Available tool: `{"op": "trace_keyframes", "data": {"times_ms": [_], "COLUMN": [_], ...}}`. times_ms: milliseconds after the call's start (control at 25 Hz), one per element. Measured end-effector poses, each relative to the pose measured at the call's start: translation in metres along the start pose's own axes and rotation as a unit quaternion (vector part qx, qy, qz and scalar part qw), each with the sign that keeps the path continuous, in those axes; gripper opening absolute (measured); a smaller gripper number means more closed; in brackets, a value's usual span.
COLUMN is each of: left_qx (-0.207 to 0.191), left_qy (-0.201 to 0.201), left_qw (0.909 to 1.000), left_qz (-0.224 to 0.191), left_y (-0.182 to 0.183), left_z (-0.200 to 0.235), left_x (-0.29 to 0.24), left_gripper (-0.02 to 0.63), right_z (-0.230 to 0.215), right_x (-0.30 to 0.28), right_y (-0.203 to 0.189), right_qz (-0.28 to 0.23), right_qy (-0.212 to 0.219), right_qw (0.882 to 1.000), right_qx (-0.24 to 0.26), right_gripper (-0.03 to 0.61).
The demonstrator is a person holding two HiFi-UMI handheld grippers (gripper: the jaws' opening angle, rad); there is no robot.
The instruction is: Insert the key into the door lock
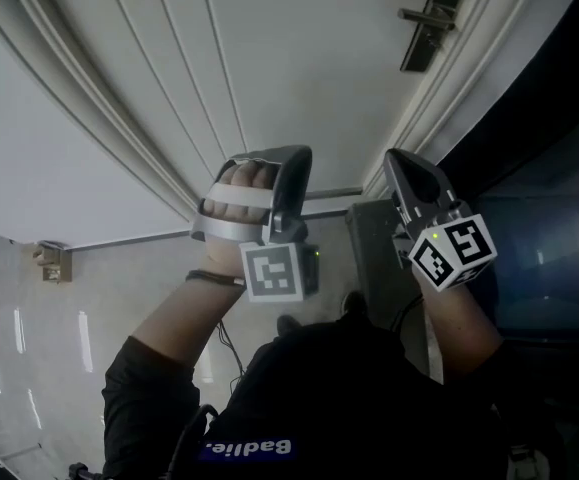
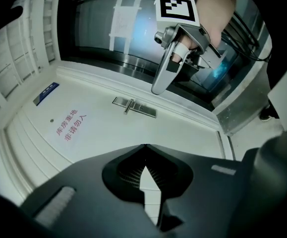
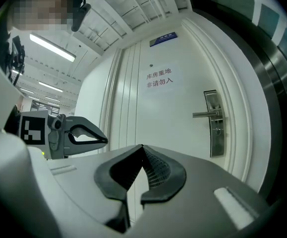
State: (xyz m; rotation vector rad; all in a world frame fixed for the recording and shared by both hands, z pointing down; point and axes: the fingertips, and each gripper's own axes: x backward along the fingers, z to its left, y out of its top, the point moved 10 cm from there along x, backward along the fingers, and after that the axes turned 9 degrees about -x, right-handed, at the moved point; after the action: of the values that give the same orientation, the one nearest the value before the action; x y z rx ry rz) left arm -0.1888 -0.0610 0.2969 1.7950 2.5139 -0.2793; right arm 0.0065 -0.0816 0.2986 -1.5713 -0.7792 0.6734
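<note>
The white door's lock plate with its lever handle (image 3: 214, 123) is ahead and to the right in the right gripper view, with a small keyhole (image 3: 216, 130) below the lever. The same lock plate (image 1: 431, 18) is at the upper right in the head view and shows as a lock plate (image 2: 133, 106) in the left gripper view. My left gripper (image 2: 144, 146) is shut with nothing between its tips. My right gripper (image 3: 142, 146) is shut and empty too. Both are held side by side, well short of the door. No key shows in any view.
A red-lettered sign (image 3: 159, 79) and a small blue plate (image 3: 163, 37) are on the door above the lock. Dark glass panelling (image 1: 549, 218) runs along the right of the door frame. A person's dark sleeve and torso (image 1: 349, 398) fill the lower head view.
</note>
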Motion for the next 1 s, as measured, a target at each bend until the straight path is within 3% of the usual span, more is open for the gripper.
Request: {"op": "trace_keyframes", "data": {"times_ms": [280, 520, 680, 840, 1000], "left_qx": [0.088, 0.187, 0.26, 0.348, 0.389], "left_qy": [-0.033, -0.035, -0.04, -0.059, -0.059], "left_qw": [0.9956, 0.9816, 0.9647, 0.9355, 0.9192], "left_qz": [0.01, 0.009, -0.007, -0.012, -0.004], "left_y": [-0.003, 0.03, 0.074, 0.114, 0.145], "left_z": [-0.024, -0.034, -0.03, -0.032, -0.046], "left_x": [0.024, 0.049, 0.062, 0.072, 0.084], "left_gripper": [0.02, 0.02, 0.02, 0.02, 0.02], "right_z": [0.018, 0.02, 0.006, -0.01, -0.025], "right_x": [0.02, 0.06, 0.098, 0.137, 0.173], "right_y": [-0.02, -0.039, -0.051, -0.061, -0.073], "right_qz": [0.027, 0.035, 0.045, 0.052, 0.059], "right_qy": [0.015, 0.052, 0.07, 0.086, 0.099], "right_qw": [0.999, 0.997, 0.995, 0.992, 0.99], "right_qx": [-0.024, -0.042, -0.06, -0.073, -0.079], "right_gripper": [0.003, 0.003, 0.003, 0.003, 0.003]}}
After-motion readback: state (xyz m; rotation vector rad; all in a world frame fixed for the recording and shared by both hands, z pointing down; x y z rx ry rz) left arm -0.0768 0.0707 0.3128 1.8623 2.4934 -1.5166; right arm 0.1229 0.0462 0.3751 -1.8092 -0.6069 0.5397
